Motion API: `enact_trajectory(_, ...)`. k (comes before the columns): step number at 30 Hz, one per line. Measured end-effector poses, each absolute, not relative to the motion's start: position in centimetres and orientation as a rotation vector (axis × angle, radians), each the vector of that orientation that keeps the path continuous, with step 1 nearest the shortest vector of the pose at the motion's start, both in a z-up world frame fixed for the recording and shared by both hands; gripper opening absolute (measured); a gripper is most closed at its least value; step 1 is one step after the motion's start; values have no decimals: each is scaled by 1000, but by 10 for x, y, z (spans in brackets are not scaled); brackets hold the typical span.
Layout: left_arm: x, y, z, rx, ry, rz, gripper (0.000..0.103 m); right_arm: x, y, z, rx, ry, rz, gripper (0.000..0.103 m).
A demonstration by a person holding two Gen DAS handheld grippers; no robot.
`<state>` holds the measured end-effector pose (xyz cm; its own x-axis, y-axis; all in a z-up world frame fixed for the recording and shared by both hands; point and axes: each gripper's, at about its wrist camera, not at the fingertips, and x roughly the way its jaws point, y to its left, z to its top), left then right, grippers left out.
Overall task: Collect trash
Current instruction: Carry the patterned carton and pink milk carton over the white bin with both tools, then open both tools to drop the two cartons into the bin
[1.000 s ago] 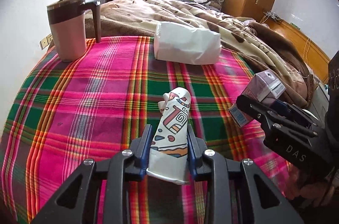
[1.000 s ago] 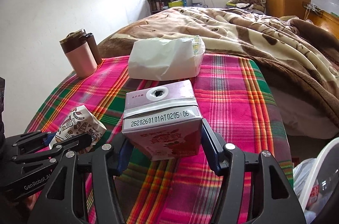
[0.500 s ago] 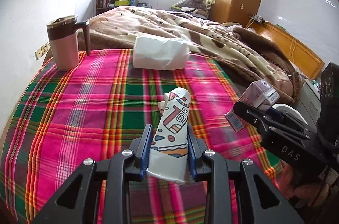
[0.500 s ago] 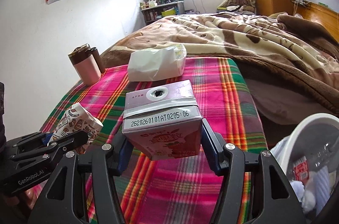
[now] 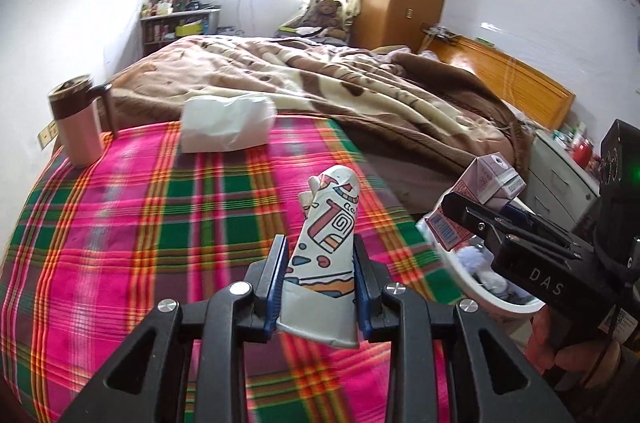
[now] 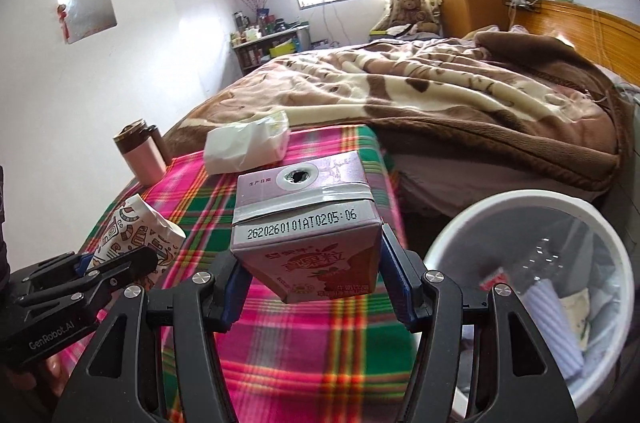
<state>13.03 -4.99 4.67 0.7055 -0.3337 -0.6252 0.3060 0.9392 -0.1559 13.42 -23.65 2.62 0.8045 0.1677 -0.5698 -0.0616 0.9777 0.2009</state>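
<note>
My left gripper (image 5: 320,271) is shut on a crumpled patterned paper cup (image 5: 326,243), held above the plaid cloth (image 5: 140,223). In the right wrist view the same paper cup (image 6: 136,235) shows at the left in the left gripper (image 6: 116,263). My right gripper (image 6: 312,279) is shut on a pink drink carton (image 6: 308,223) with a punched straw hole on top. That carton (image 5: 480,195) and the right gripper (image 5: 480,219) appear at the right of the left wrist view, over the white trash bin (image 5: 492,299). The bin (image 6: 532,207), with trash inside, lies to the carton's right.
A pink mug with a brown lid (image 5: 76,127) and a white tissue pack (image 5: 226,127) sit at the far side of the plaid cloth. Behind them lies a bed with a brown blanket (image 5: 340,83). A nightstand (image 5: 560,175) stands right of the bin.
Both grippers have moved right and up with their loads still held. The white bin has come into view beside and under the carton. The mug and tissue pack look farther away.
</note>
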Motion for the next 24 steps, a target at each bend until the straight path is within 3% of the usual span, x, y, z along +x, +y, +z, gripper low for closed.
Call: enact_trajectory(24,119,-184,45,69,721,-601,31,90,-344,19,231,650,-134,60)
